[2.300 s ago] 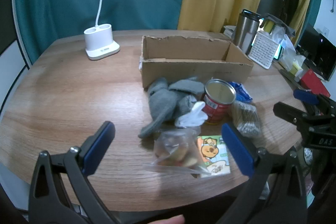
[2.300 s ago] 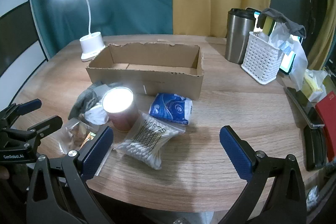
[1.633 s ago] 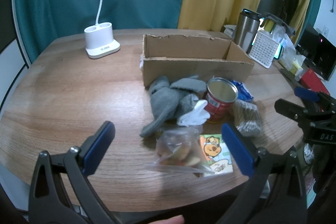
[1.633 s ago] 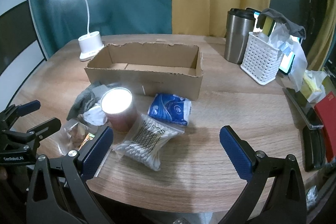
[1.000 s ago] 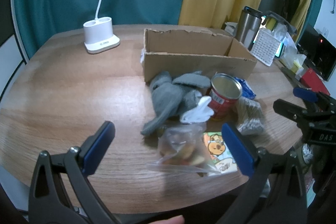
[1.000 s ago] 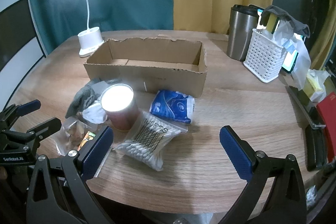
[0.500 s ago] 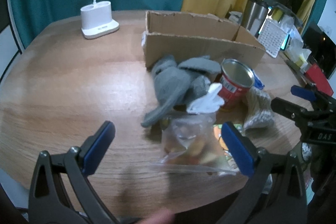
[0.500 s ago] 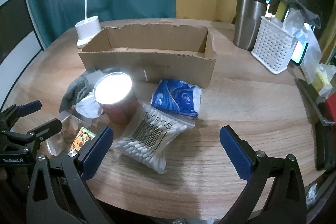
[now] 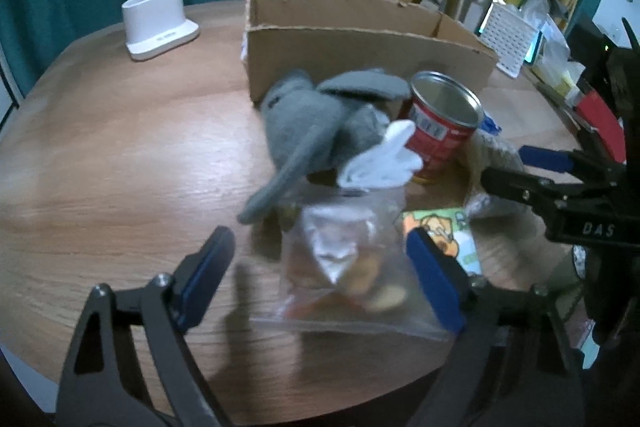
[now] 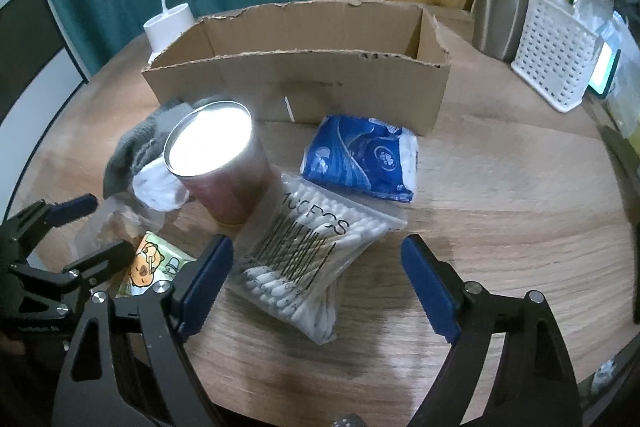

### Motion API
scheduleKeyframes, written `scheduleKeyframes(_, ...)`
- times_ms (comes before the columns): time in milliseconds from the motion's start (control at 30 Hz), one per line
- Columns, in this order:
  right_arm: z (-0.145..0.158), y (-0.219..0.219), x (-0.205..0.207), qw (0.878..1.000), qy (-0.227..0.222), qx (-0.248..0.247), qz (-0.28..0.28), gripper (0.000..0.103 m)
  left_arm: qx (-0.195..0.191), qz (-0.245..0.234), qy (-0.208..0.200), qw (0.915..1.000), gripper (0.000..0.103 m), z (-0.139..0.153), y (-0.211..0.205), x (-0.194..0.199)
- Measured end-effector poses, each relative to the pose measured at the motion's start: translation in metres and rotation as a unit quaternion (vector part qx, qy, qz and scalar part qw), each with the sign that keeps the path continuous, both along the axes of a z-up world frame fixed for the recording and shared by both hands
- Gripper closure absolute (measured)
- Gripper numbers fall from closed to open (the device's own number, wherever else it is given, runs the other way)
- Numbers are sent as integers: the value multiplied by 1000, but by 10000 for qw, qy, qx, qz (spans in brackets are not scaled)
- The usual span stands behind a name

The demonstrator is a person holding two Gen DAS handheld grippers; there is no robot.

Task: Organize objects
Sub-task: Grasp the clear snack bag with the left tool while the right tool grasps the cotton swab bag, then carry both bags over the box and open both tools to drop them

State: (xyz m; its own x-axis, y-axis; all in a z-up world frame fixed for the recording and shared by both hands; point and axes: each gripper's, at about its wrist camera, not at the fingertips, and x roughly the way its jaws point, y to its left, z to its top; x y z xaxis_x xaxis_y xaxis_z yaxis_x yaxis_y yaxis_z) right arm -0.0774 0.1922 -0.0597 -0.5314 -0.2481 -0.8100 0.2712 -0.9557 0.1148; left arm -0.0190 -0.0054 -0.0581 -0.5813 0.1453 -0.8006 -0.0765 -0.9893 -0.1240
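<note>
Round wooden table point(image 10: 500, 187) under lamp glare, teal and yellow curtains behind. Long open brown cardboard box point(image 10: 304, 83) across the far middle, apparently empty, floor only partly visible. Before it a loose cluster: grey knitted gloves point(image 9: 316, 123), red tin can point(image 9: 440, 131) upright, blue tissue packet point(image 10: 360, 159), clear bag of cotton swabs point(image 10: 312, 251), clear zip bag of snacks point(image 9: 352, 267), small cartoon-printed sachet point(image 9: 444, 231).

Left gripper point(image 9: 320, 279) spread wide, holding nothing, zip bag directly ahead between the blue pads, nearer to this side than to the other. Right gripper point(image 10: 320, 283) likewise spread wide and empty, swab bag straight ahead, long axis running diagonally from near-right toward the can. Box beyond both, so probably a forward carry after either pick.

Zip bag contents blurred; sachet half covered; gloves partly hidden behind the can in the right view.
</note>
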Motion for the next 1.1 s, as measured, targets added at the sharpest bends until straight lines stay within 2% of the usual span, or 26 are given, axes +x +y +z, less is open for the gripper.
scheduleKeyframes(33,0,0,-1,10000,-22,-23,8,17,17,-14,-2,10000,16,0,0,0)
scheduleKeyframes(100,-2,-1,-1,9999,-79,-77,48,19,141,-91,-49,9998,26,0,0,1)
scheduleKeyframes(300,-3,-2,-1,9994,-159,-273,158,30,207,-136,-88,9997,38,3,2,2)
scheduleKeyframes(333,-3,-3,0,9991,-173,-324,199,35,218,-133,-92,9996,38,4,2,3)
scheduleKeyframes(433,-2,-5,2,9989,-152,-356,276,41,326,-141,-84,9993,40,6,2,4)
scheduleKeyframes(633,3,-6,6,9992,-50,-275,274,49,374,-250,98,9989,40,21,6,12)
scheduleKeyframes(1100,35,13,13,9991,320,-274,107,53,420,-354,458,9974,41,56,15,15)
